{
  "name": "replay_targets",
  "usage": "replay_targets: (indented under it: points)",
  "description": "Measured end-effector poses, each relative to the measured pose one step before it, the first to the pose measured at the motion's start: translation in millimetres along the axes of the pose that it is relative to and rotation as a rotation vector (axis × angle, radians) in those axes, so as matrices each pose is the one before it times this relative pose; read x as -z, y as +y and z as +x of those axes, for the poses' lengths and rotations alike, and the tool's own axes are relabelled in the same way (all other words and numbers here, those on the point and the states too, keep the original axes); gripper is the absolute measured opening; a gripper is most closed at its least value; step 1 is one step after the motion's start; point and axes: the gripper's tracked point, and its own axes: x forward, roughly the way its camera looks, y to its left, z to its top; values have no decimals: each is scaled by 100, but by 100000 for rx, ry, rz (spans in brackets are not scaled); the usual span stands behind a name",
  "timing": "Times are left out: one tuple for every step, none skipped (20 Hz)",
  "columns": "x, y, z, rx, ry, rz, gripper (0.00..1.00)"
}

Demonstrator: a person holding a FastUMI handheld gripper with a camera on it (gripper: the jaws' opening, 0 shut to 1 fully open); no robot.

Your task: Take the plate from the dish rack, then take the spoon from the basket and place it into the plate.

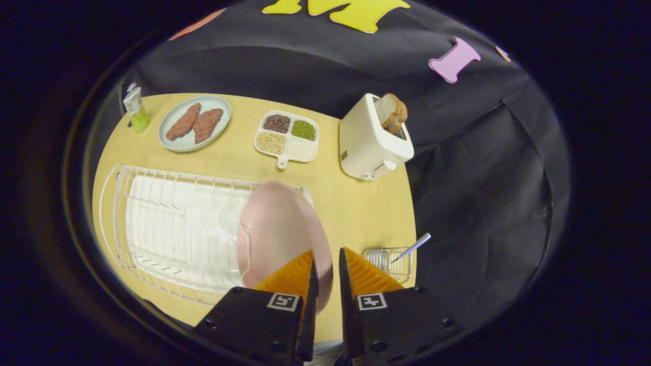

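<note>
Presently the pink plate (277, 231) is seen upright at the dish rack's (168, 229) right end, its rim between the narrowly parted orange fingers (287, 277); whether it is pressed cannot be told. Beside them the spoon (413, 247) is propped in the wire basket (389, 262).

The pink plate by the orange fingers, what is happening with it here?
A person's handheld gripper is at the pink plate, which stands on edge at the end of the white dish rack. The plate's rim sits in the narrow gap between the two fingers, but a firm hold cannot be confirmed. The spoon lies in the small wire basket beside the fingers, untouched.
</note>
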Motion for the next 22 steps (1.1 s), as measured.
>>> replay_targets:
  points:
    - [-103,-29,198,739,10,110,24]
    - [113,163,-284,91,227,-134,23]
    - [149,153,-254,550,62,-107,21]
    - [62,145,-286,971,-276,458,20]
    - [98,91,-222,1538,-628,150,18]
    - [46,17,-319,2145,-609,790,17]
    - [161,189,-435,1893,-665,723,14]
    - [-21,-95,-628,3059,-1465,1051,13]
    - [-102,-95,-415,3139,-1799,1398,12]
    - [152,-39,-433,3123,-1110,1436,12]
    - [187,90,-304,2723,-812,826,12]
    - [169,71,-234,1758,-964,1276,12]
    - [188,25,-71,1774,-750,1003,12]
    - [91,-160,-196,1147,-1475,1743,12]
    - [132,-191,-41,1114,-697,2018,12]
    - [67,-329,-202,780,-1701,3601,12]
    - [70,-269,69,990,-1820,3591,12]
    - [276,-454,-68,874,-1436,2545,12]
    - [376,-209,-50,-1153,-948,2702,12]
    - [542,-8,-174,-2723,166,2948,12]
    - [869,-74,-137,-2844,1111,2726,12]
    - [802,-320,-372,-3305,1069,1594,12]
